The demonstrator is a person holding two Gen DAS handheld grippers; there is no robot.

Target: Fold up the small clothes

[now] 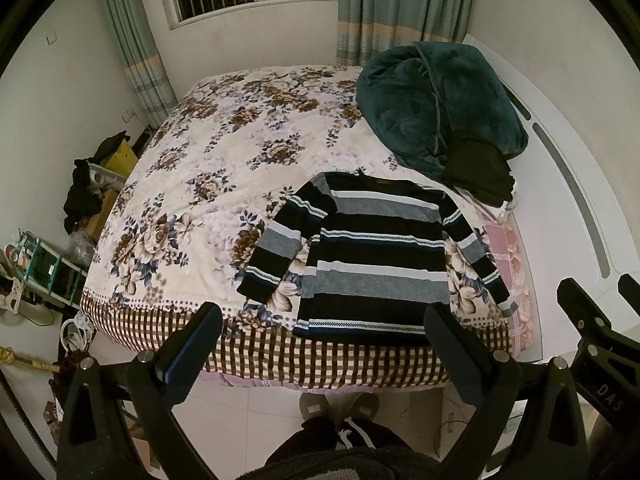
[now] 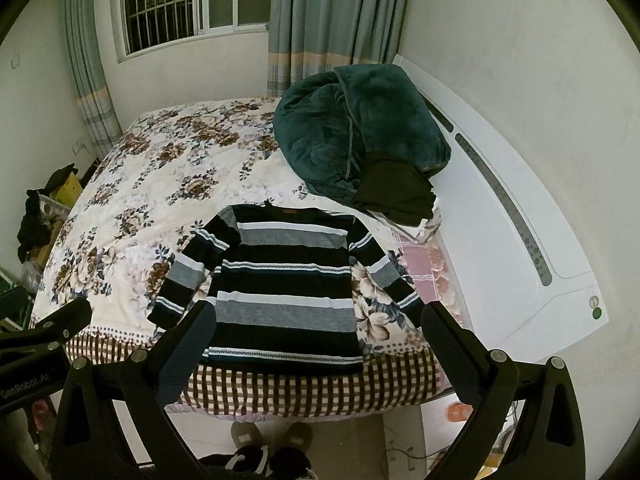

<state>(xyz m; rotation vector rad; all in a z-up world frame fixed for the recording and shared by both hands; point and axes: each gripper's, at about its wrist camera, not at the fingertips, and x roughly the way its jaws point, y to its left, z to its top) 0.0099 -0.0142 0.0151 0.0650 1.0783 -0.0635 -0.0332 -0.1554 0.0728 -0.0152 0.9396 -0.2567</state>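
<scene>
A small striped long-sleeved sweater (image 1: 372, 256), black, grey and white, lies flat on the floral bedspread (image 1: 224, 168) near the bed's front edge, sleeves spread down to both sides. It also shows in the right wrist view (image 2: 284, 284). My left gripper (image 1: 324, 320) is open and empty, held above and in front of the sweater's hem. My right gripper (image 2: 320, 320) is open and empty, also held back from the bed, over the hem. Part of the right gripper shows at the right edge of the left wrist view (image 1: 592, 320).
A dark green blanket (image 1: 436, 104) with dark folded clothes (image 1: 476, 176) lies at the bed's far right, by the white headboard (image 1: 568, 184). Clutter and boxes (image 1: 96, 184) stand left of the bed. The person's slippers (image 1: 340, 404) stand on the tiled floor below.
</scene>
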